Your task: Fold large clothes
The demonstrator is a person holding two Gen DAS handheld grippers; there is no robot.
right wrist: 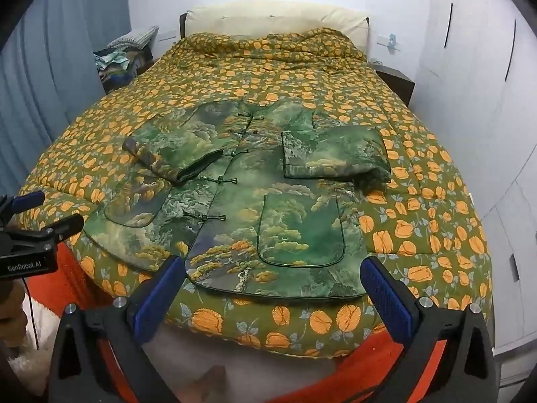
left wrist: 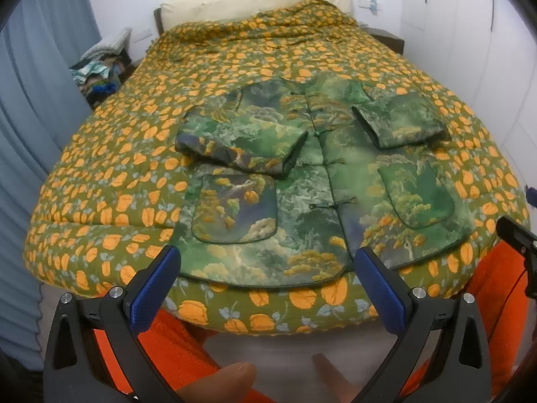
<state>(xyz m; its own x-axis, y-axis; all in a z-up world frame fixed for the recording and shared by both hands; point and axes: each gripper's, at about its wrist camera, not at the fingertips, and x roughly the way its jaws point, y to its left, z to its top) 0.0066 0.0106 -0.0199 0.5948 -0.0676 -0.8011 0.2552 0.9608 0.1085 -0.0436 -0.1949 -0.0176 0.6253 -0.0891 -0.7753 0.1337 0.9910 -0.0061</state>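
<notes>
A green landscape-print padded jacket (left wrist: 302,181) lies front-up on the bed, hem toward me, with both sleeves folded in across the chest. It also shows in the right wrist view (right wrist: 255,194). My left gripper (left wrist: 266,285) is open and empty, just short of the jacket's hem at the bed's foot. My right gripper (right wrist: 273,294) is open and empty, just short of the hem's right half. The left gripper also shows in the right wrist view (right wrist: 40,215) at the far left edge. The right gripper's body shows at the right edge of the left wrist view.
The bed is covered by a green quilt with orange flowers (left wrist: 127,154), also in the right wrist view (right wrist: 419,221). A cream headboard (right wrist: 275,20) stands behind. A heap of clothes (left wrist: 100,74) sits at the bed's far left. A dark nightstand (right wrist: 396,80) is at right. Orange fabric (left wrist: 174,342) lies below the bed's foot.
</notes>
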